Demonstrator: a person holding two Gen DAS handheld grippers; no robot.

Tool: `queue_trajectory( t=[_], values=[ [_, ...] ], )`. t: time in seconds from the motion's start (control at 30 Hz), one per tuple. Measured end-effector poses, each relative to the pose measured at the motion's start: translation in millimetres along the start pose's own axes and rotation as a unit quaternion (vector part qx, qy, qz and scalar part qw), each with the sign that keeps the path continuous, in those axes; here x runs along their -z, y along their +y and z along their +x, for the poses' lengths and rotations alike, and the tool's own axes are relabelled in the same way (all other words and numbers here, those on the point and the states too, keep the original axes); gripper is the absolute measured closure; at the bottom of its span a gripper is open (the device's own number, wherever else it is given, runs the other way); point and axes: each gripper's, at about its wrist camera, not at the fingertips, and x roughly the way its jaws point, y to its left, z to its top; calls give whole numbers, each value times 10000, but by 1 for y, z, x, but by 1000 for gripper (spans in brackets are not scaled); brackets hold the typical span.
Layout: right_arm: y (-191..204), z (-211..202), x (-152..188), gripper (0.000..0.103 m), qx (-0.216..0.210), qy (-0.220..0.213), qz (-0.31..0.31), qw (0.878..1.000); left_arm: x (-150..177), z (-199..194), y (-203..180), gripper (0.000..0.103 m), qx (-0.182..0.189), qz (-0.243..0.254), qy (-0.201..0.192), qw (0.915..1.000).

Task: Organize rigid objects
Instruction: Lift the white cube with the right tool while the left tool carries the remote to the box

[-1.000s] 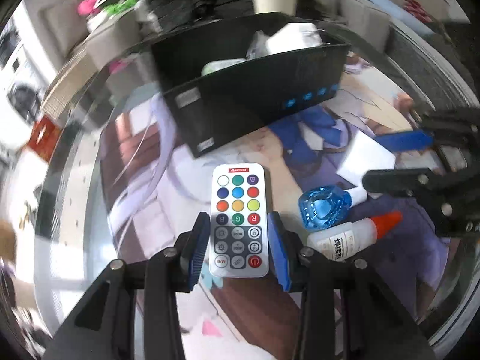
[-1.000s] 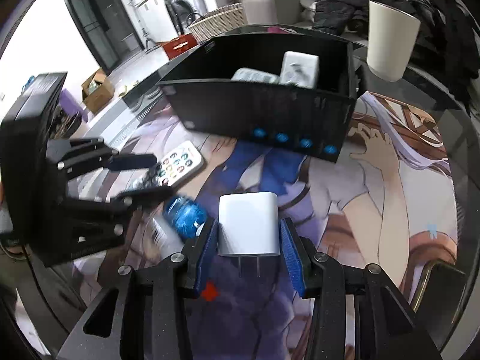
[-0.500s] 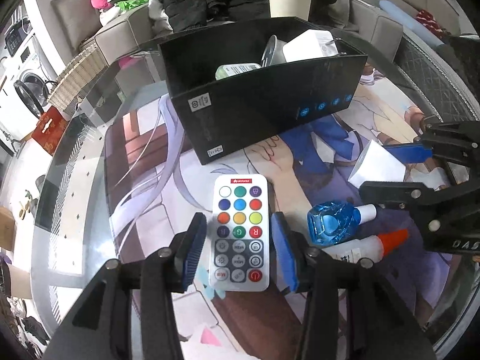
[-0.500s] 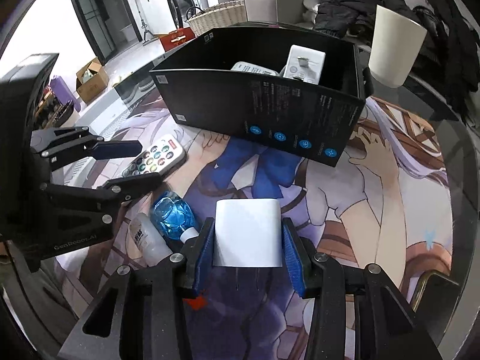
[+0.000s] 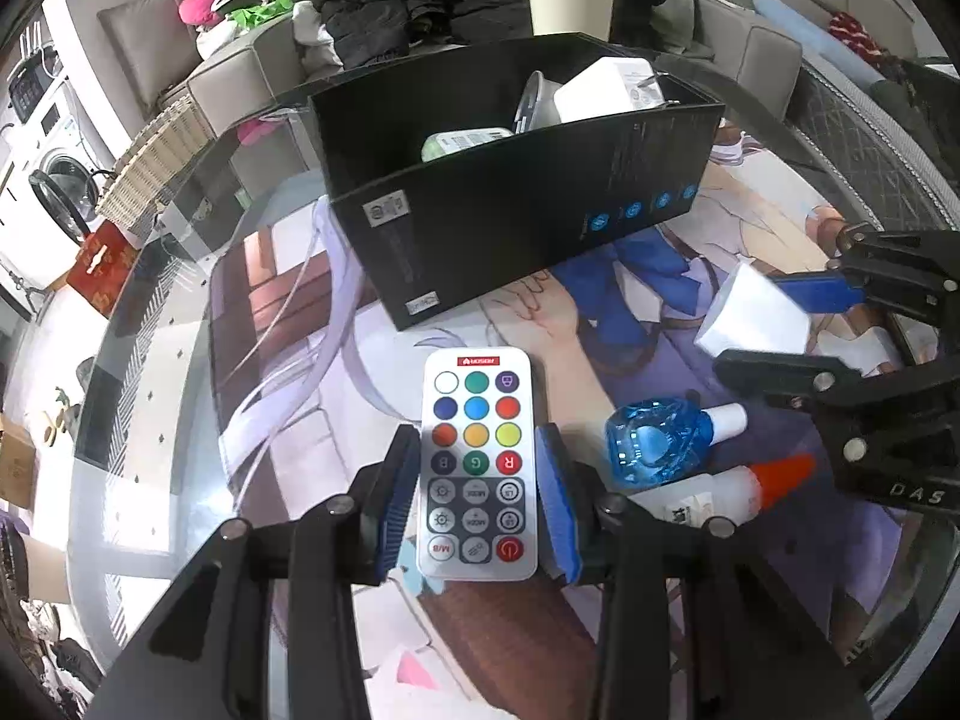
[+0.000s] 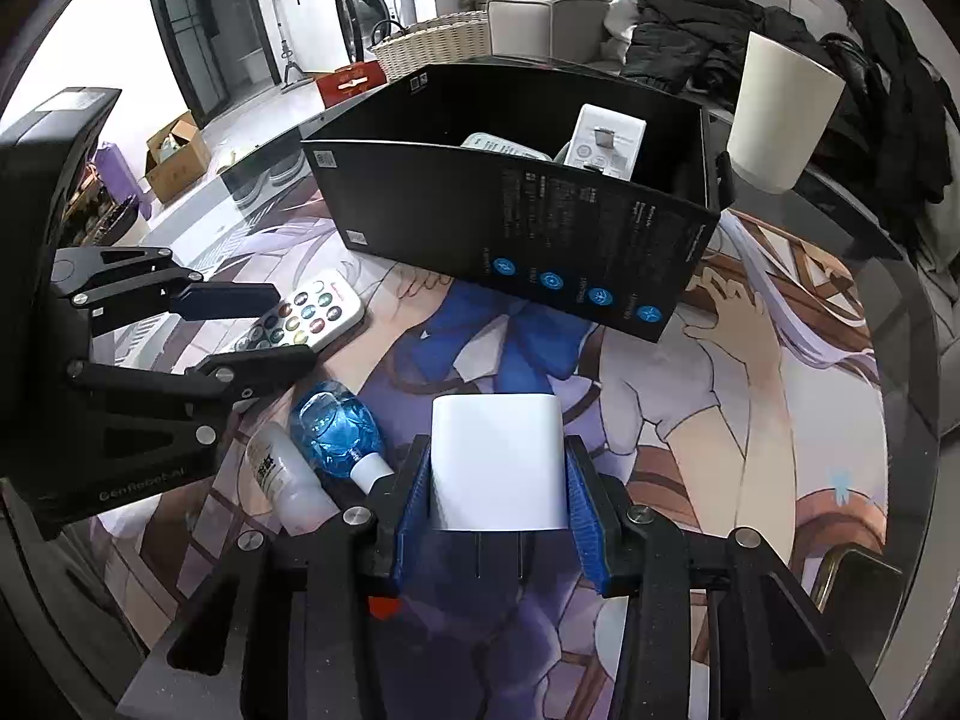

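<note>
We are mid-pickup: our left tongs [image 5: 478, 498] are closing around the remote control [image 5: 478, 462] lying on the counter [image 5: 180, 420], seemingly not yet pinching; our right tongs [image 6: 497, 492] clamp the white charger [image 6: 498, 461]. Next, both go into the black box [image 6: 540, 228] at twelve o'clock.

Our left claw [image 5: 477, 501], which widened a moment ago, is closing again around the remote [image 5: 477, 462], while our right claw [image 6: 498, 507] has lifted the white charger [image 6: 498, 462] slightly.
</note>
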Motion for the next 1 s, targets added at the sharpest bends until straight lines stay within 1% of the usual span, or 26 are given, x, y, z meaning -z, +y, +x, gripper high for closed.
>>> queue_trajectory(
  t=[0.07,0.17,0.27,0.33,0.37,0.4,0.43,0.47,0.5,0.53,0.57,0.6,0.63,0.67,0.7,0.73,0.8,0.93,1.0],
  values=[
    [-3,-4,1,61,15,-38,15,10000,-1,-5,1,65,-23,2,-129,9999],
    [-7,-14,3,61,-10,-160,49,9999,-3,-20,0,65,-2,38,-483,9988],
    [-7,-26,1,61,-40,-417,118,9991,-5,-41,-4,65,-19,134,-950,9954],
    [-6,-38,-2,61,-77,-713,146,9973,-5,-60,-6,65,43,169,-1391,9901],
    [-5,-47,-3,61,-70,-941,151,9954,-4,-71,-8,65,-10,230,-1695,9853],
    [-3,-53,-3,61,-62,-1103,128,9938,-2,-80,-9,65,-79,274,-1914,9811],
    [-1,-64,-3,61,-46,-1378,66,9904,0,-89,-10,65,-157,289,-2155,9760],
    [3,-75,-3,61,13,-1695,-22,9855,2,-100,-10,65,-203,271,-2431,9694],
    [5,-82,-1,61,61,-1880,-77,9821,5,-112,-9,65,-259,225,-2742,9610],
    [9,-93,0,61,116,-2181,-146,9757,7,-122,-8,65,-317,174,-2982,9538],
    [11,-102,2,61,155,-2414,-167,9702,11,-134,-7,65,-377,112,-3284,9437],
    [13,-115,6,61,240,-2774,-156,9603,14,-142,-5,65,-409,64,-3443,9379],
    [13,-125,8,61,290,-2983,-152,9539,17,-151,-2,65,-450,-48,-3647,9300],
    [14,-133,12,61,338,-3211,-142,9463,19,-156,0,65,-470,-131,-3773,9248],
    [15,-140,14,61,391,-3382,-143,9402,22,-161,2,65,-461,-176,-3864,9210],
    [17,-146,13,61,466,-3542,-165,9338,23,-163,4,65,-451,-194,-3898,9196],
    [20,-152,14,61,500,-3644,-222,9297,24,-165,6,65,-421,-227,-3908,9192],
    [22,-155,16,61,470,-3659,-173,9293,21,-160,10,65,-366,-230,-3799,9240],
    [19,-155,16,61,442,-3613,-162,9313,18,-157,10,65,-339,-256,-3752,9260]
  ],
)
